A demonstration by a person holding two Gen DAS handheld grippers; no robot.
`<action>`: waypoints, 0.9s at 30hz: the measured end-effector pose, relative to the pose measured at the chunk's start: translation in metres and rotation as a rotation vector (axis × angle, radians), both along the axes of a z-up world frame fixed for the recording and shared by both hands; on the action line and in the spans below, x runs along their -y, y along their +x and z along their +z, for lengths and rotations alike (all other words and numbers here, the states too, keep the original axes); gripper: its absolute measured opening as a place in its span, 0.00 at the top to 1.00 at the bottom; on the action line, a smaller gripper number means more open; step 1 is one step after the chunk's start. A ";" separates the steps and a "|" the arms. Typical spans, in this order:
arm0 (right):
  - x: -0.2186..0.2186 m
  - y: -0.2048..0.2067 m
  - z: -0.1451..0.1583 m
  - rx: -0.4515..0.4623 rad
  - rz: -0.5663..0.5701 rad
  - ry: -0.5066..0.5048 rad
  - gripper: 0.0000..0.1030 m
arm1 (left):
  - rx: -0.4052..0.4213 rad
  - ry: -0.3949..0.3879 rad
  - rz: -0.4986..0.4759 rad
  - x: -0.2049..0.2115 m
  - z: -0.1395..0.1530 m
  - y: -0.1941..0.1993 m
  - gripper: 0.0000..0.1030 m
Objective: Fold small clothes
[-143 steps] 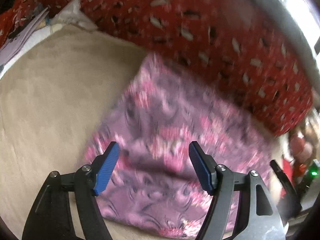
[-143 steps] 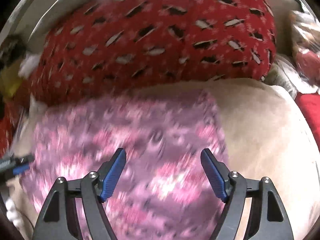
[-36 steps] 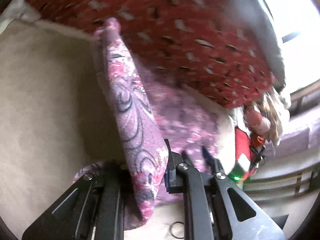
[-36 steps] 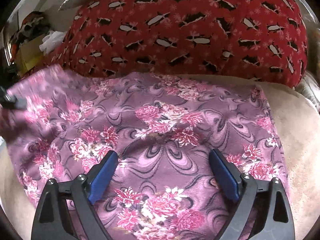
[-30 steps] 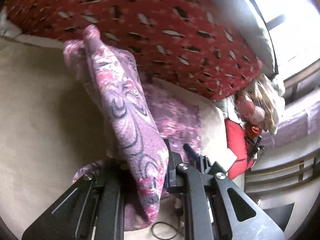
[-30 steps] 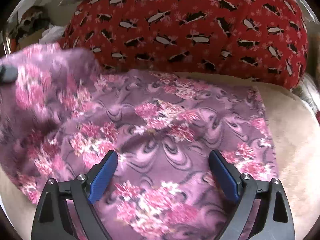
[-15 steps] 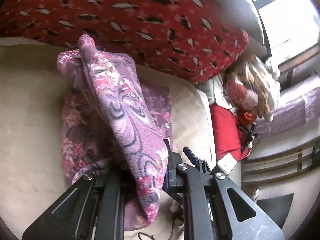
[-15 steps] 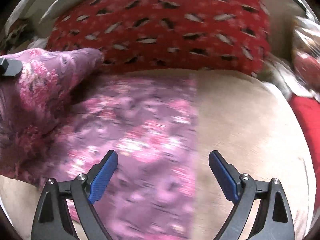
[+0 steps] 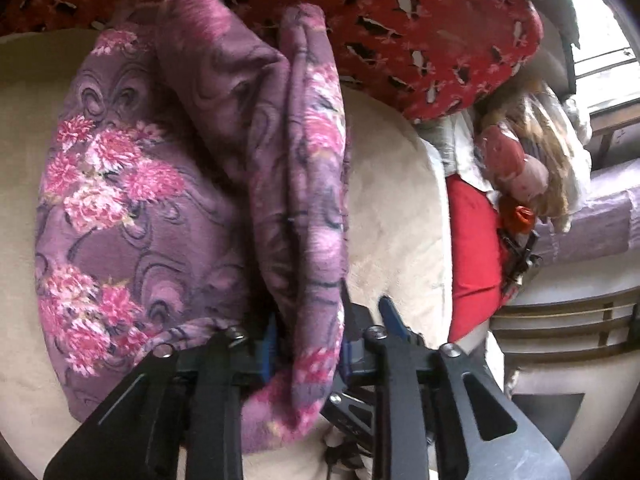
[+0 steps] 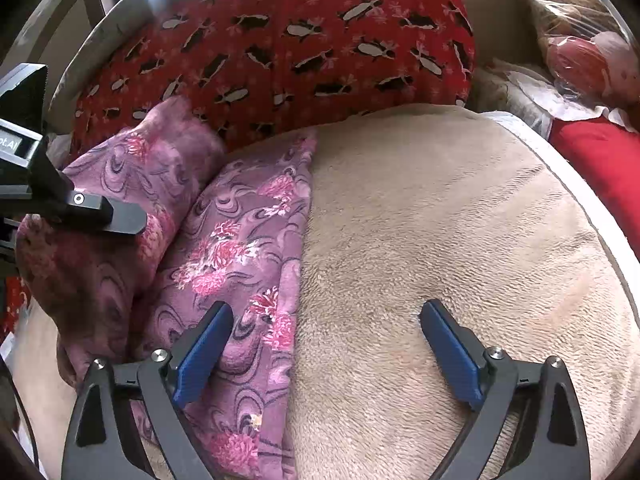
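Since 1 second ago the purple floral cloth (image 9: pixel 132 216) lies doubled on the beige blanket (image 10: pixel 440 240), just below the red patterned pillow (image 10: pixel 280 40), its lifted fold carried over the flat half; the left gripper (image 9: pixel 306 344) is opening its jaws with the bunched fold still between them; the right gripper (image 10: pixel 324 344) hangs released, holding nothing, over the cloth's straight edge; only the left wrist view shows the red cushion (image 9: pixel 472 256) beyond the blanket's rim.

No fully legible text anywhere.
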State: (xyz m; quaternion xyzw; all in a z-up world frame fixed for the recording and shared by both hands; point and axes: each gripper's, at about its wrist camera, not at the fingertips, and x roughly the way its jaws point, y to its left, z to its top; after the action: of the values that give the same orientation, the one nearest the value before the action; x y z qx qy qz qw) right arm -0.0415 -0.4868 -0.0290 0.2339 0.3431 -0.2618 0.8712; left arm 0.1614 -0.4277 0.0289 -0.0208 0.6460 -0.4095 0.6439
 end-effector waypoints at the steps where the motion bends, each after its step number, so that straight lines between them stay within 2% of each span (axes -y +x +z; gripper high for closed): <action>1: 0.000 0.000 0.000 0.001 0.000 0.000 0.06 | -0.010 -0.010 -0.005 -0.003 0.003 -0.001 0.76; 2: -0.002 -0.001 0.000 0.002 0.000 0.000 0.06 | -0.014 -0.020 -0.007 -0.004 0.007 -0.002 0.75; 6: -0.003 0.000 -0.001 -0.003 0.004 -0.003 0.05 | -0.021 -0.061 -0.007 -0.020 0.021 -0.002 0.62; 11: -0.002 0.001 -0.001 -0.010 0.006 0.001 0.04 | -0.017 -0.092 0.042 -0.058 0.028 0.010 0.62; 15: 0.007 -0.007 0.006 0.002 0.000 0.072 0.07 | -0.003 -0.085 0.135 -0.104 0.018 0.028 0.62; 17: 0.015 -0.022 0.013 0.018 -0.066 0.094 0.09 | -0.017 -0.079 0.181 -0.125 0.007 0.038 0.62; 18: 0.020 -0.031 0.017 0.035 -0.114 0.106 0.08 | -0.028 -0.076 0.200 -0.134 -0.001 0.042 0.62; 20: 0.031 -0.049 0.025 0.141 -0.173 0.178 0.08 | -0.060 -0.075 0.219 -0.144 -0.015 0.047 0.62; 22: 0.035 -0.048 0.031 0.250 -0.130 0.272 0.08 | -0.095 -0.079 0.218 -0.144 -0.028 0.047 0.62; 25: 0.024 -0.021 0.034 0.255 -0.023 0.323 0.08 | -0.118 -0.081 0.200 -0.136 -0.041 0.040 0.62; 26: 0.017 -0.011 0.035 0.244 0.006 0.312 0.10 | -0.111 -0.080 0.192 -0.136 -0.042 0.038 0.62; 27: 0.011 -0.002 0.038 0.236 0.028 0.285 0.18 | -0.104 -0.080 0.186 -0.136 -0.043 0.036 0.61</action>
State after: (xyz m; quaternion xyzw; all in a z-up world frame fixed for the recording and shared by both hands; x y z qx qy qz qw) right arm -0.0439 -0.4973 0.0085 0.3793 0.2753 -0.1693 0.8670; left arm 0.1970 -0.2922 -0.0142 -0.1276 0.6569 -0.3720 0.6433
